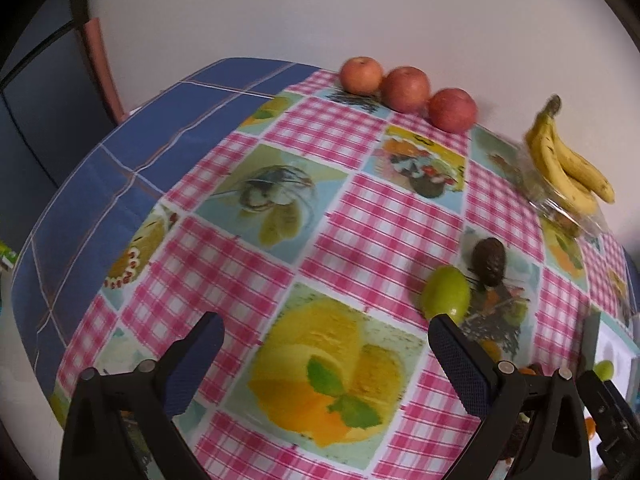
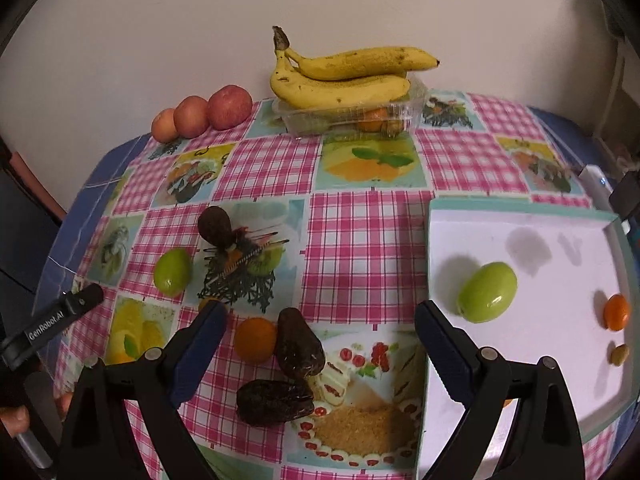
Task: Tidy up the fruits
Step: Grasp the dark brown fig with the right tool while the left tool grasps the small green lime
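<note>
Nearest the right wrist camera, the right gripper (image 2: 320,320) stands wide open with nothing between its blue-padded fingers, poised over a cluster of loose fruit on the checked tablecloth (image 2: 360,240): two dark avocados (image 2: 298,346) lying close together, one toward the camera from the other, and a small orange (image 2: 255,339) touching the farther one on its left. Taking the white tray (image 2: 520,224) as the landmark, that cluster sits just left of the tray's left edge; inside the tray lie one green fruit (image 2: 487,292), a small orange fruit (image 2: 616,312) and a small tan piece near its right rim. Well left of the tray, a second green fruit (image 2: 173,272) and a third avocado (image 2: 216,226) lie near each other, and the left gripper (image 1: 324,336) hovers near them, likewise fully open and empty, its right finger just short of that green fruit. Behind the tray, against the wall, bananas (image 2: 344,76) rest on a clear plastic box (image 2: 352,118), with three apples (image 2: 204,114) in a row farther left. The dark, wrinkled avocados look ripe and probably soft, so I would close across the thick belly with light pressure rather than on the tapering neck. The green fruit is smooth and glossy, likely firm but prone to roll or slip; gripping across its short axis at the widest point seems safest.
</note>
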Motion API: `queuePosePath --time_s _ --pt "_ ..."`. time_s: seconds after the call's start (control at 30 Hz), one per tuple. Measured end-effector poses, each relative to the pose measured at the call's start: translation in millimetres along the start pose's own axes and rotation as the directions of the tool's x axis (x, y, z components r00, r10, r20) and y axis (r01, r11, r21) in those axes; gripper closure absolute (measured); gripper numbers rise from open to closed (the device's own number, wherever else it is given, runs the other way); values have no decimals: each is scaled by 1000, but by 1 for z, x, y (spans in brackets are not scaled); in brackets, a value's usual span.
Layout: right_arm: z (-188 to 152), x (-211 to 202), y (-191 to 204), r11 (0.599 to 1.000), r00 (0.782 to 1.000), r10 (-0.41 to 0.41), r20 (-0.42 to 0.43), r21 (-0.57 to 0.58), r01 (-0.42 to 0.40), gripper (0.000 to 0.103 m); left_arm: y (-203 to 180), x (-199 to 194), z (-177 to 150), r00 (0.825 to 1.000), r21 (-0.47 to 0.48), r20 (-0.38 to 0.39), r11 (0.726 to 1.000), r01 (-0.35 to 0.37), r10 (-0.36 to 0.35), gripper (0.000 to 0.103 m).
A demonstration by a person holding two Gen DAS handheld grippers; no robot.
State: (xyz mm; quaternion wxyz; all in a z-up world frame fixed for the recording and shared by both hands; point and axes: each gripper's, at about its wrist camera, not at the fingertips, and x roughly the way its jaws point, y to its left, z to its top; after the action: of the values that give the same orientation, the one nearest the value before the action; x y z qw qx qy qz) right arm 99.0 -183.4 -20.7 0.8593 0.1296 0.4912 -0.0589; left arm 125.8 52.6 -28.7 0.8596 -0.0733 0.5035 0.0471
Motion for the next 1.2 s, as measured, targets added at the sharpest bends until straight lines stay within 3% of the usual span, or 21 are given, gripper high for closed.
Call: queuePosePath --time_s 0.2,0.27,0.33,0.63,1.0,1.2 --pt "-3 1 0 1000 1000 16 6 3 -16 9 -8 -1 -2 997 -11 -7 997 78 -78 0" --pt "-3 2 -2 1000 1000 30 4 8 -30 15 -7 -1 -2 997 -23 -11 996 82 -82 0" --pt "-5 5 -3 999 999 35 -10 8 -35 33 -6 0 -2 995 -37 -17 995 94 -94 1" --pt "-17 27 -1 998 993 55 -107 9 -55 56 -8 12 -7 993 -45 -68 995 92 -95 1" --pt "-24 38 -6 995 985 96 -142 51 -89 70 -13 20 -4 989 -70 -56 989 132 -136 2" --pt "-21 36 -8 999 992 42 -122 37 -37 70 -29 29 1 980 -49 -49 980 191 -194 11"
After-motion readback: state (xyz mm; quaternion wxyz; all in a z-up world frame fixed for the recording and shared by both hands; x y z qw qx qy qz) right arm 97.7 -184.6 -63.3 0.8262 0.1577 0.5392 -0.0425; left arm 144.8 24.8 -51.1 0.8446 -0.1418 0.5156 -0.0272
